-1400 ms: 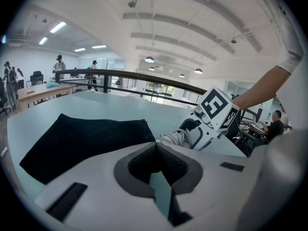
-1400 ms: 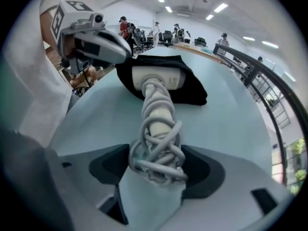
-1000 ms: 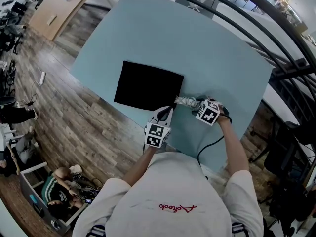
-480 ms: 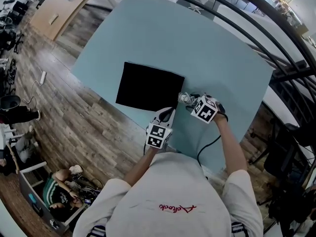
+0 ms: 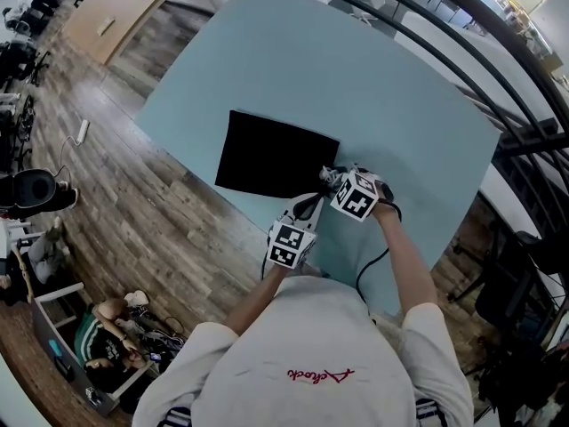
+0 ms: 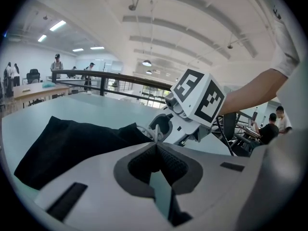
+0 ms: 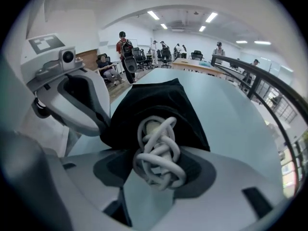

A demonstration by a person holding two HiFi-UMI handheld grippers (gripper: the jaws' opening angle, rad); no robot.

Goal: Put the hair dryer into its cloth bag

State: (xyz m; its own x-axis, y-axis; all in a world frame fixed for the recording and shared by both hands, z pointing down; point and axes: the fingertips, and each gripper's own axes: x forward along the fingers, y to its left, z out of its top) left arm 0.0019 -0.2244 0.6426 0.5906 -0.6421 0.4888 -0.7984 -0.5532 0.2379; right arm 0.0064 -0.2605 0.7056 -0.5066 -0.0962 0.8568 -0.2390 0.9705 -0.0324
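Note:
A black cloth bag (image 5: 271,154) lies flat on the light blue table (image 5: 373,78). My left gripper (image 5: 311,201) is shut on the bag's near right edge, and the cloth (image 6: 72,141) rises to its jaw tips (image 6: 156,146). My right gripper (image 5: 333,179) is shut on the hair dryer, which shows as a bundle wound in white cord (image 7: 159,150). In the right gripper view the bundle sits right at the bag's raised edge (image 7: 154,105), next to the left gripper's finger (image 7: 82,100). The dryer's body is hidden under the cord.
The table's near edge runs just below both grippers, with wooden floor (image 5: 142,229) beyond it on the left. A dark railing (image 5: 498,69) curves past the table's far right side. A black cable (image 5: 369,269) trails back from the right gripper.
My right gripper has carried the cord-wrapped dryer left, from the table's near right up to the bag's corner. The left gripper has stayed at the bag's edge.

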